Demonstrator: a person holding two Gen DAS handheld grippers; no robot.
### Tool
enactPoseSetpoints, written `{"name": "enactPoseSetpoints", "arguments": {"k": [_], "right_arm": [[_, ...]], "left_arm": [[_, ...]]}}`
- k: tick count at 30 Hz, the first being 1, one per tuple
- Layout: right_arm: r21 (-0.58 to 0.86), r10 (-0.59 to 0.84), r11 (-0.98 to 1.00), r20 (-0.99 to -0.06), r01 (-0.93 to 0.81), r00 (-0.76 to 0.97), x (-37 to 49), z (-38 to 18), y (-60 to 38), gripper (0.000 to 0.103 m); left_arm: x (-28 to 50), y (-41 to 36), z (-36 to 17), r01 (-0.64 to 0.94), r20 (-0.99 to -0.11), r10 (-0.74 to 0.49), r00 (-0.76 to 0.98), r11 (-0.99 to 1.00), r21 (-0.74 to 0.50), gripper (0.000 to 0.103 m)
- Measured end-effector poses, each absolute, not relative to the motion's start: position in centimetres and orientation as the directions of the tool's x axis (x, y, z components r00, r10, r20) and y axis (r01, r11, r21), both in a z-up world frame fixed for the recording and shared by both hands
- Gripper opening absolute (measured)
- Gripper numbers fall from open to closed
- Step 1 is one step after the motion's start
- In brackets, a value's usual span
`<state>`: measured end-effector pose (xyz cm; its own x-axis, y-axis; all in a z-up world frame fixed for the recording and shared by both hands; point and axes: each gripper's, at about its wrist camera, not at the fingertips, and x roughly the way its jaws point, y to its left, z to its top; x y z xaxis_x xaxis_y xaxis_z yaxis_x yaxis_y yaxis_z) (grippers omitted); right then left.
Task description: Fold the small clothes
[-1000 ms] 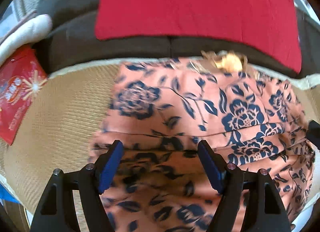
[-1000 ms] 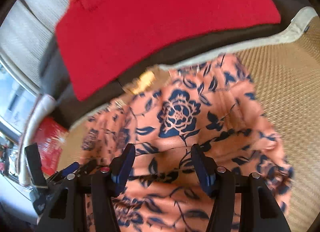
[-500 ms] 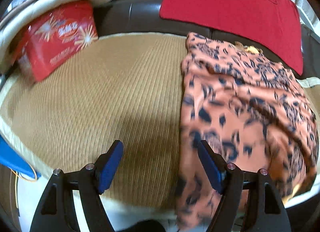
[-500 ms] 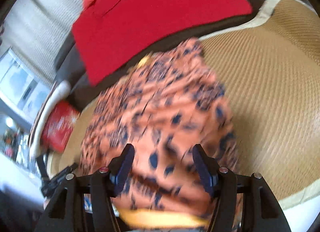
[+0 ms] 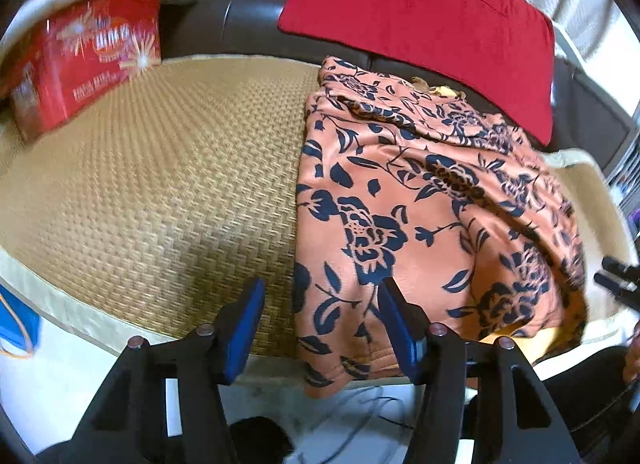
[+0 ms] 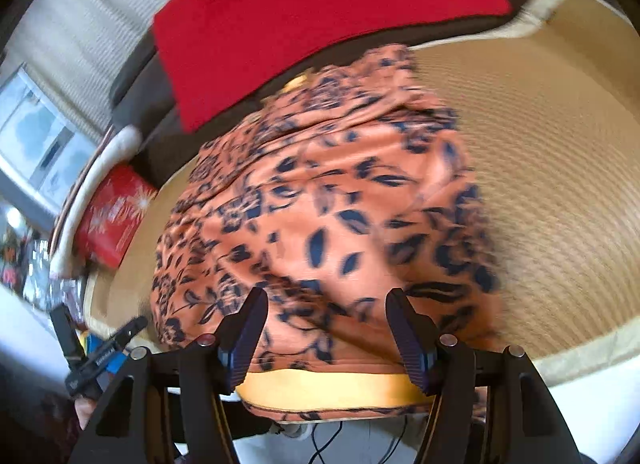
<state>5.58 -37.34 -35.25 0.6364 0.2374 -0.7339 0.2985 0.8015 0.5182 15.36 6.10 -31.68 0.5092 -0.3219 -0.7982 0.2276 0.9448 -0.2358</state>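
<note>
Floral garment (image 5: 420, 204) lies half-folded on the mat (image 5: 160, 184), hem overhanging for grabbing; left gripper (image 5: 320, 320), just narrowing, and right gripper (image 6: 326, 328) both spread, empty.

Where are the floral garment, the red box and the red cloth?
floral garment (image 5: 400, 200): left wrist view, middle of its top layer.
red box (image 5: 92, 52): left wrist view, printed front face.
red cloth (image 5: 420, 16): left wrist view, centre of the fabric.

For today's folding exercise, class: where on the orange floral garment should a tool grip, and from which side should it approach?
Grip the orange floral garment at its near hem, where it overhangs the woven straw mat's front edge. Come from the front, probably one finger above and one below. That hanging edge is free of the mat; elsewhere the cloth lies flat.
</note>
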Motion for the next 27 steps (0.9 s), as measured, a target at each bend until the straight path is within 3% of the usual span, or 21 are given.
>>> {"name": "enactPoseSetpoints", "arguments": {"k": [3, 8, 9, 10, 12, 20, 21, 23, 25, 27], "right_arm": [[0.575, 0.216, 0.725, -0.712, 0.379, 0.668, 3.8, -35.7, -40.5, 0.066], [0.643, 0.199, 0.577, -0.709, 0.504, 0.677, 1.2, -37.9, -44.9, 0.067], [0.644, 0.203, 0.567, -0.714, 0.514, 0.67, 1.1, -38.2, -45.2, 0.067], [0.64, 0.21, 0.562, -0.722, 0.523, 0.659, 1.0, -38.7, -45.5, 0.067], [0.627, 0.226, 0.563, -0.744, 0.539, 0.629, 1.1, -39.6, -45.6, 0.067], [0.572, 0.209, 0.681, -0.75, 0.456, 0.628, 1.7, -38.4, -42.3, 0.067], [0.567, 0.214, 0.703, -0.744, 0.429, 0.633, 1.8, -37.8, -41.6, 0.067], [0.537, 0.202, 0.738, -0.753, 0.409, 0.626, 2.0, -37.4, -40.6, 0.067], [0.504, 0.184, 0.76, -0.773, 0.411, 0.608, 2.3, -37.6, -39.9, 0.067], [0.506, 0.188, 0.749, -0.781, 0.428, 0.595, 2.3, -38.1, -40.3, 0.067]], "left_arm": [[16.0, 5.8, -32.8, 0.225, -0.81, -0.381, 0.446, 0.924, -0.31, 0.066], [15.9, 4.0, -33.4, 0.265, -0.826, -0.372, 0.424, 0.923, -0.28, 0.064], [15.9, 3.8, -33.4, 0.271, -0.825, -0.37, 0.428, 0.923, -0.274, 0.053], [15.9, 3.6, -33.3, 0.277, -0.826, -0.366, 0.429, 0.923, -0.266, 0.034], [15.9, 3.3, -33.4, 0.278, -0.829, -0.351, 0.436, 0.928, -0.247, 0.014], [14.5, 3.1, -31.0, 0.326, -0.789, -0.338, 0.513, 0.927, -0.186, 0.011], [14.1, 3.1, -30.2, 0.348, -0.766, -0.376, 0.521, 0.913, -0.212, 0.014], [13.0, 2.8, -29.0, 0.387, -0.724, -0.427, 0.541, 0.891, -0.237, 0.029], [11.4, 1.5, -27.8, 0.458, -0.677, -0.488, 0.552, 0.855, -0.243, 0.065], [9.8, -0.6, -27.2, 0.538, -0.65, -0.518, 0.557, 0.821, -0.193, 0.075]]}}
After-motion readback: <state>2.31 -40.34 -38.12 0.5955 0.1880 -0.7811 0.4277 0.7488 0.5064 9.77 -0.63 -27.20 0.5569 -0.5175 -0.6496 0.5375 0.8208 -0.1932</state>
